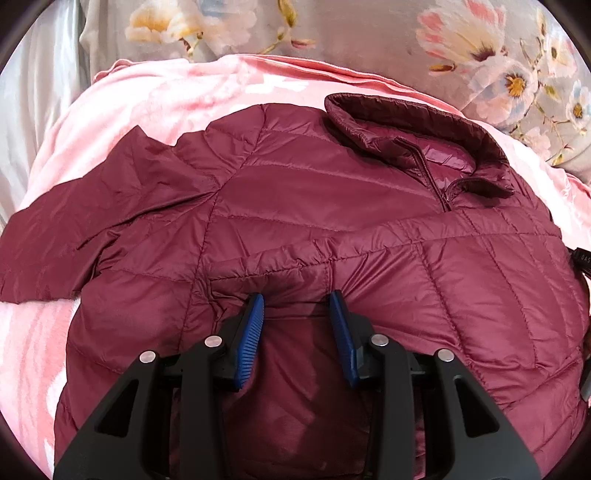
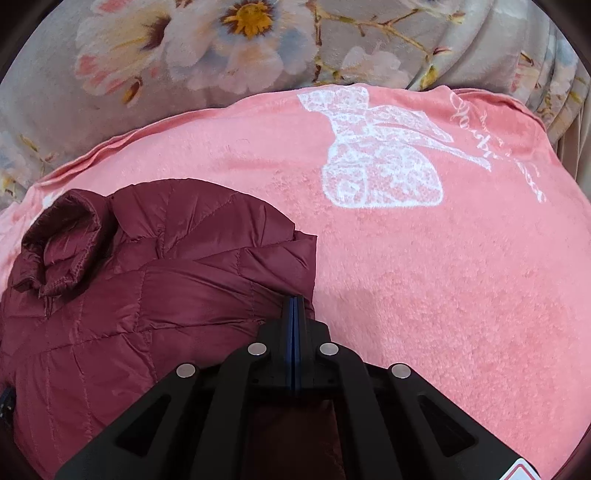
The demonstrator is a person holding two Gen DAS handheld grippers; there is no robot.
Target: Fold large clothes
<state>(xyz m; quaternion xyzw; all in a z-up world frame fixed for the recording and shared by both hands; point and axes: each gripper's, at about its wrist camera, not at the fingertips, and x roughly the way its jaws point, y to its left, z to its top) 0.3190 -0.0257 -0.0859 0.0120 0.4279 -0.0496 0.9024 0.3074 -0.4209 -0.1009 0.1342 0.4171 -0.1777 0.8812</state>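
Because a quilted maroon puffer jacket [image 1: 295,206] folds best from a flat start, it lies spread front-up on a pink fleece blanket [image 1: 155,96], which in turn covers a grey floral bedspread [image 1: 369,33]; the jacket's stand-up collar [image 1: 417,129] points toward one o'clock in the left wrist view, and one sleeve [image 1: 74,206] trails out toward nine o'clock.

A second sleeve appears to be folded across the chest, its seam running from the centre toward three o'clock, which suggests the fold is already under way; the judgement is that the outstretched sleeve is yet to be brought in.

The left gripper [image 1: 297,306] stands partly open, its blue ribbed pads [image 1: 251,332] on either side of a puckered ridge of fabric at six o'clock; whether the pads press that ridge or merely straddle it cannot be told, though the wrinkles converging between them hint at a pinch.

The right gripper [image 2: 294,306] is fully closed, pads together, its tip at the jacket's right edge [image 2: 306,258] near the centre of its view; whether thin fabric is caught between the pads cannot be told; the blanket's white lace bow print [image 2: 376,158] lies clear of the jacket at one o'clock, leaving open room on that side.
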